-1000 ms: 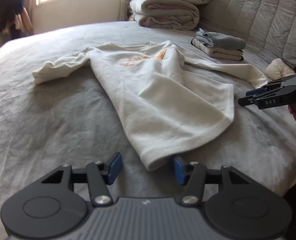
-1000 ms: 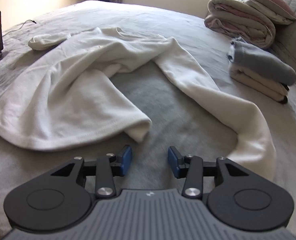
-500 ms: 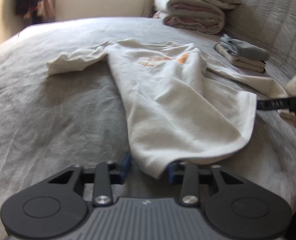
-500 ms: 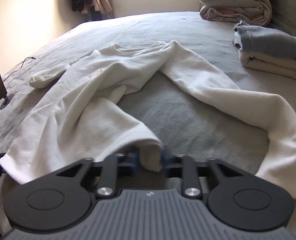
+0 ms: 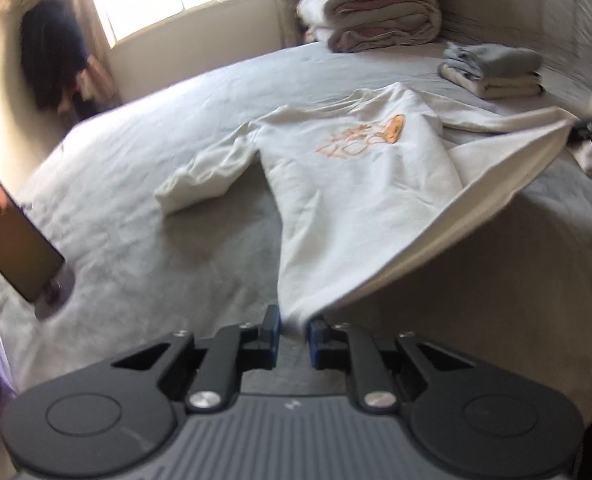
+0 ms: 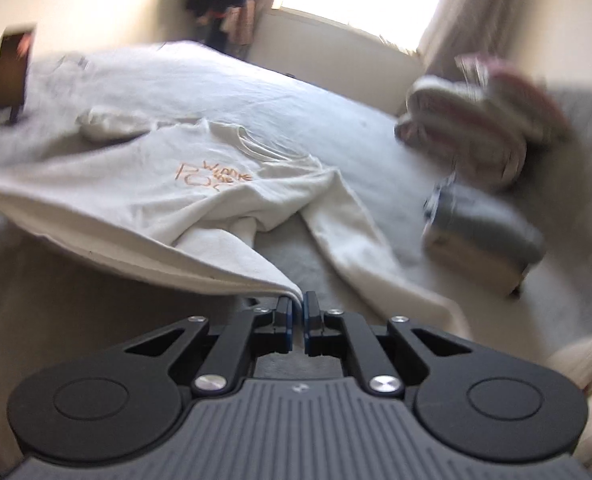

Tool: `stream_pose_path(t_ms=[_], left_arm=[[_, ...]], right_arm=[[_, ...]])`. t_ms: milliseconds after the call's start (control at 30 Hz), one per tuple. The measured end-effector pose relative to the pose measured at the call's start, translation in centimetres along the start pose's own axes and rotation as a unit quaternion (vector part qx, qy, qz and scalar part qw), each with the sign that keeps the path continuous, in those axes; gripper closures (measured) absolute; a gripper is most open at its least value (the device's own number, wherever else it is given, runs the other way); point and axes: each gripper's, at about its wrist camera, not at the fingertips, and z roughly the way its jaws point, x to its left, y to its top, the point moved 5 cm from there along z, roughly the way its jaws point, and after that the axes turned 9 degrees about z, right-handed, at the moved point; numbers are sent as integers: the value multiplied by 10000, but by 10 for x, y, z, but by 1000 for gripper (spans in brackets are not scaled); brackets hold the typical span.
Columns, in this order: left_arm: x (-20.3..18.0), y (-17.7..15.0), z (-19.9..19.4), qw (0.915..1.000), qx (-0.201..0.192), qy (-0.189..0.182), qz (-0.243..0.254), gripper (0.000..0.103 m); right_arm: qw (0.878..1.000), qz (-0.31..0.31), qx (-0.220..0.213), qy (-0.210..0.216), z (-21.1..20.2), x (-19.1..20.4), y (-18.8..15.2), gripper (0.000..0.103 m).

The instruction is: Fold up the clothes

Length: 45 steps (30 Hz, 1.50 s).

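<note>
— Sweatshirt first: where is it?

— Cream, spread face up on the grey bed, orange lettering on the chest. Its upper part and both sleeves lie on the cover; the hem is lifted off the bed and stretched between the two claws.

— Left claw?

— Nearly closed, its blue pads pinching one bottom corner of the sweatshirt. The cloth rises out of it toward the chest.

— And the right claw?

— Closed almost fully on the other bottom corner; the hem runs away from it to the left as a taut edge. In the left wrist view the right claw is a dark blur at the far end of that edge.

— Anything else on the bed?

— A stack of folded clothes, grey on top of cream, near the headboard, well apart from the sweatshirt's body. Behind it a rolled quilt bundle. A phone stands propped on a stand at the left. The right wrist view is motion-blurred.
</note>
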Motion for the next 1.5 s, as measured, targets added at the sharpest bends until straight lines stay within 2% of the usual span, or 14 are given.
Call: stream_pose_path(t_ms=[133,300,467,633,900,933,967,1000,1033,1100,1167,1333,1467,1500], left_arm=[[3,-1,-17,9987,-201,86,456,92],[-4,-8,-29,9953,-308,-69,911,93],[-18,-21,-19,9903,-175,-247,1359,93],[-16,-34,2,9910,117,-440,1256,93],[4,-38,7,9920,442,-1033,572,94],[10,-38,8,9915,489,-1144,377,93],[16,-37,8,9905,536,-1254,181,92],[22,-37,8,9889,583,-1364,-14,92],[28,-35,9,9873,581,-1457,-244,92],[43,-28,13,9826,565,-1626,-696,89],[56,-20,21,9772,548,-1738,-1090,76],[83,3,53,9662,490,-1834,-1743,62],[87,11,71,9476,795,-2537,-1773,57],[87,11,70,9483,796,-2586,-1658,57]], right_arm=[[9949,-971,-76,-266,-23,11,-5,98],[9750,-2187,-38,-395,-42,25,-22,98],[9539,-2959,429,-250,-31,37,-56,98],[9399,-3289,892,-209,-5,40,-85,99],[9576,-2621,1195,4,9,24,-80,95],[9610,-2473,1233,83,7,21,-76,91],[9642,-2324,1270,162,6,18,-71,82],[9689,-2059,1349,270,5,14,-66,80],[9734,-1730,1435,439,4,7,-60,70],[9781,-1071,1591,806,5,-5,-49,67],[9782,-494,1707,1079,7,-16,-39,63],[9738,465,1810,1292,17,-32,-22,54],[9568,705,2231,1725,19,-35,-23,53],[9547,646,2292,1786,15,-33,-26,52]])
